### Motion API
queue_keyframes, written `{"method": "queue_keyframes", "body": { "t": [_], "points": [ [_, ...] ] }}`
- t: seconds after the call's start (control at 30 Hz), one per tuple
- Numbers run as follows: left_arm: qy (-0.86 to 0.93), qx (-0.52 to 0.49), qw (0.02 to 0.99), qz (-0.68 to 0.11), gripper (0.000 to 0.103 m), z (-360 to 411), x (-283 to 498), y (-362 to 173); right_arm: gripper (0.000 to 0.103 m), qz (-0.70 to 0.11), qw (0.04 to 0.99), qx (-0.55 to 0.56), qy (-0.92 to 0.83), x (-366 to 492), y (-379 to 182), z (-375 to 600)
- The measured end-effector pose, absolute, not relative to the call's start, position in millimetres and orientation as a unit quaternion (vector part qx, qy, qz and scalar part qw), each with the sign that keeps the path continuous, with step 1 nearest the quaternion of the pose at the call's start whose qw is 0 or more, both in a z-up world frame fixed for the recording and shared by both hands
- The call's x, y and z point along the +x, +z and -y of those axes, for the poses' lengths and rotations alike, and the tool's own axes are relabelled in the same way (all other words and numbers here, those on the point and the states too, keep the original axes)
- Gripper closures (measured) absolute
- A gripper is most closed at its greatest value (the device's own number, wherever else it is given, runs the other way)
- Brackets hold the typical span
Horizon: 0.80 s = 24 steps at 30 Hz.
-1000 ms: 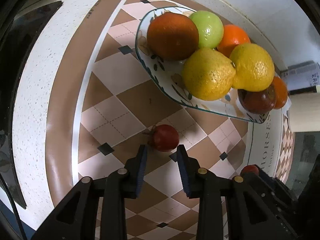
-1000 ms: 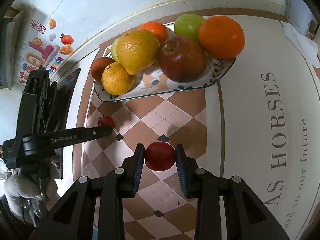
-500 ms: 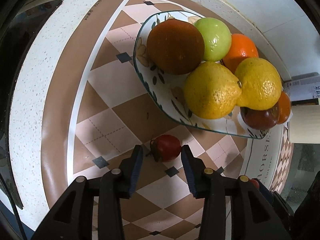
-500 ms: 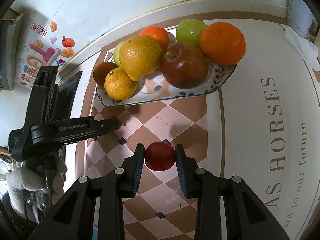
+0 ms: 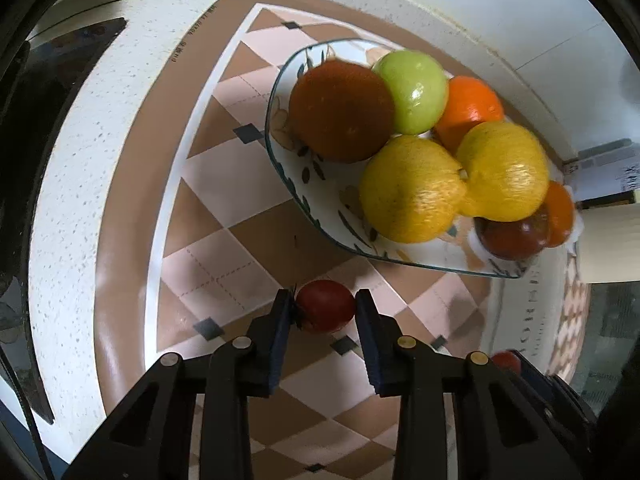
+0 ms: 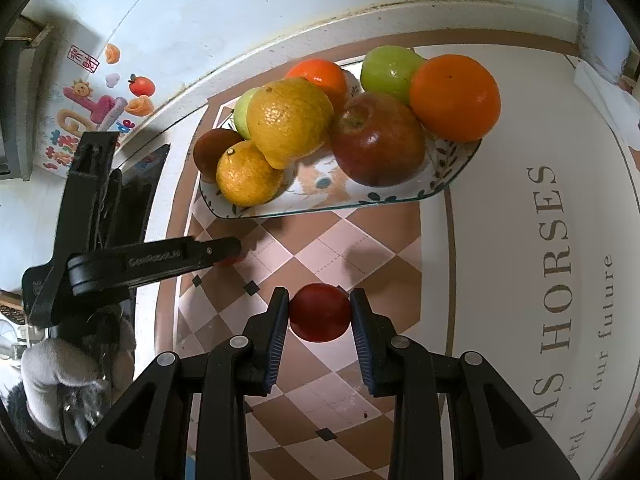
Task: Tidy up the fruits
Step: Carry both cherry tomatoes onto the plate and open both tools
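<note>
A patterned plate (image 5: 304,184) holds several fruits: lemons, oranges, a green apple and a red apple; it also shows in the right wrist view (image 6: 452,176). My left gripper (image 5: 324,308) has its fingers on both sides of a small red tomato (image 5: 326,306) on the checked mat. Its pads touch or nearly touch the tomato. My right gripper (image 6: 319,312) is shut on a second small red tomato (image 6: 319,313) and holds it in front of the plate. The left gripper (image 6: 236,246) shows in the right wrist view, hiding most of its tomato.
The checked mat (image 6: 320,248) lies on a white speckled counter (image 5: 80,168) against a tiled wall (image 6: 280,8). A white mat with lettering (image 6: 552,260) lies to the right. A dark hob (image 5: 24,120) sits at the left edge.
My left gripper moved forward around the tomato on the mat and its fingers narrowed onto it. My right gripper kept hold of its tomato and drifted slightly back from the plate.
</note>
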<state>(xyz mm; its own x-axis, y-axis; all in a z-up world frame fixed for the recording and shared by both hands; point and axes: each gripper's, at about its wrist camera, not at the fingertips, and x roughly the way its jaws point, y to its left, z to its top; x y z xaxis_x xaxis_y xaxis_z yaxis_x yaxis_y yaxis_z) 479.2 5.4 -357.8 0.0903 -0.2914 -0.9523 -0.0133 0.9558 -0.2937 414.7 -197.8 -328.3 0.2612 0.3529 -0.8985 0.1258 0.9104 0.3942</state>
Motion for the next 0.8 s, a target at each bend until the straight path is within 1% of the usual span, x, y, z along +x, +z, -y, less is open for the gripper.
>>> {"method": "queue_keyframes", "body": {
  "t": [0.17,0.27,0.5,0.8],
  "points": [
    [-0.109,-0.177,0.738,-0.642,0.073,-25,488,-321,0.069,-0.595,0.770,0.218,0.078,430,-330,192],
    [-0.109,-0.197,0.740,-0.634,0.073,-30,502,-312,0.069,-0.584,0.773,0.232,0.087,448,-333,180],
    [-0.089,-0.224,0.725,-0.645,0.073,-40,533,-330,0.069,-0.570,0.789,0.210,0.089,484,-341,152],
    [-0.091,-0.233,0.712,-0.656,0.073,-33,542,-345,0.068,-0.581,0.785,0.196,0.092,494,-355,150]
  ]
}}
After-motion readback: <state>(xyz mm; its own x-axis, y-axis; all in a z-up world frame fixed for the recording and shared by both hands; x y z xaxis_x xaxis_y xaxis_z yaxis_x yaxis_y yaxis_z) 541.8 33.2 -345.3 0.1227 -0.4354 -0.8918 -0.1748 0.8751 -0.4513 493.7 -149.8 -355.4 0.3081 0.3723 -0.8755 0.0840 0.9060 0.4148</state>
